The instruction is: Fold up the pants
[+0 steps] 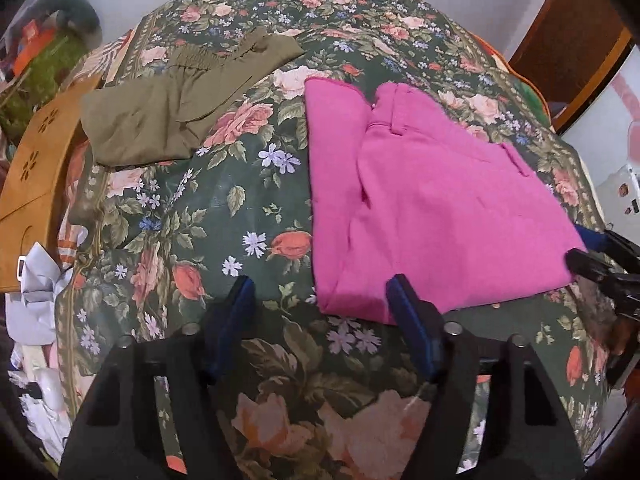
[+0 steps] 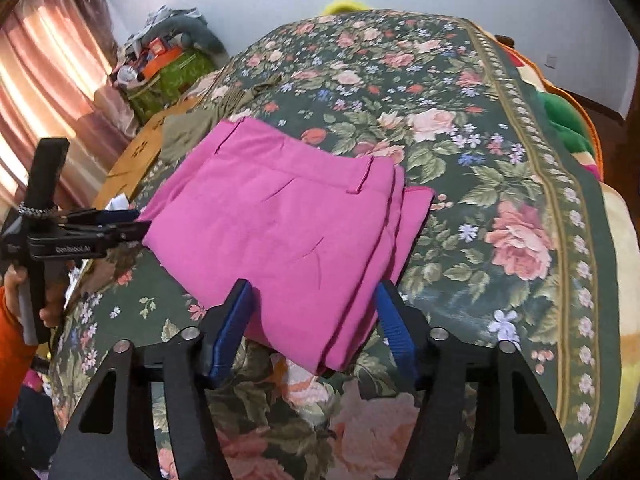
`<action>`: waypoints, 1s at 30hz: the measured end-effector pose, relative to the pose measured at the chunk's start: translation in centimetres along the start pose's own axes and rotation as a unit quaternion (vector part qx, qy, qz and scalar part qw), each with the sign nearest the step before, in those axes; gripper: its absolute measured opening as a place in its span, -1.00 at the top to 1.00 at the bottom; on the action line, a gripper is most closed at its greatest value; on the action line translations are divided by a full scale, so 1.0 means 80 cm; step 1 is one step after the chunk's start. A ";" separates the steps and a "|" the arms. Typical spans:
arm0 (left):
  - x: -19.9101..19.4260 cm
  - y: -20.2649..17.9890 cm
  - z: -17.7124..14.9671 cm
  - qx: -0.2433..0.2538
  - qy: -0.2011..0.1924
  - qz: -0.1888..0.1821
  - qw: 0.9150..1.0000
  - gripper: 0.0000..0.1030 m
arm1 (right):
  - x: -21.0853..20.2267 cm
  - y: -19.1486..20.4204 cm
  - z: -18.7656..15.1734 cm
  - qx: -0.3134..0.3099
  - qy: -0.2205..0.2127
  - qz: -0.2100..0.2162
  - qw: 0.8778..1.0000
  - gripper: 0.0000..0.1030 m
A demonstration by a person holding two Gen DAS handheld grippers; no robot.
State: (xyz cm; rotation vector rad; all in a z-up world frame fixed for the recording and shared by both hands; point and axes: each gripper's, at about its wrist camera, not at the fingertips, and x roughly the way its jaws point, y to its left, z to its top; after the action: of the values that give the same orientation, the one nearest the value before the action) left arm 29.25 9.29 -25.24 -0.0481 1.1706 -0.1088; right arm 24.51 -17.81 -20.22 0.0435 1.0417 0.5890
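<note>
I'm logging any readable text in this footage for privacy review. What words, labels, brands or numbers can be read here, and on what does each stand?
"DenRobot.AI" or close to it, small and blurred: white print on the side of the left gripper seen in the right wrist view.
Orange box on the far clutter pile: some marking, too blurred to read.
Pink pants, olive pants and floral bedspread: no text visible.
</note>
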 end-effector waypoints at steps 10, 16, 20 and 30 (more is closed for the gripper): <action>-0.006 -0.023 -0.012 0.020 -0.034 0.042 0.998 0.77 | 0.010 -0.005 0.005 -0.023 0.013 -0.023 0.999 0.84; -0.008 -0.013 -0.017 0.007 -0.034 0.035 0.999 0.77 | 0.018 -0.021 0.000 -0.023 0.033 -0.036 0.999 0.84; -0.015 -0.010 -0.014 0.015 -0.031 0.045 0.998 0.77 | 0.007 -0.024 0.005 -0.029 0.027 -0.049 0.998 0.83; -0.050 -0.014 0.043 0.053 -0.083 0.064 0.993 0.56 | -0.011 -0.044 0.041 0.010 -0.026 -0.052 0.998 0.13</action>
State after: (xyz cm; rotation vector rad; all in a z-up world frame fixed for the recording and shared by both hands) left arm 30.83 8.55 -20.14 0.1102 0.9971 -0.0517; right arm 28.40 -20.41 -18.87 0.0228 0.9929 0.4814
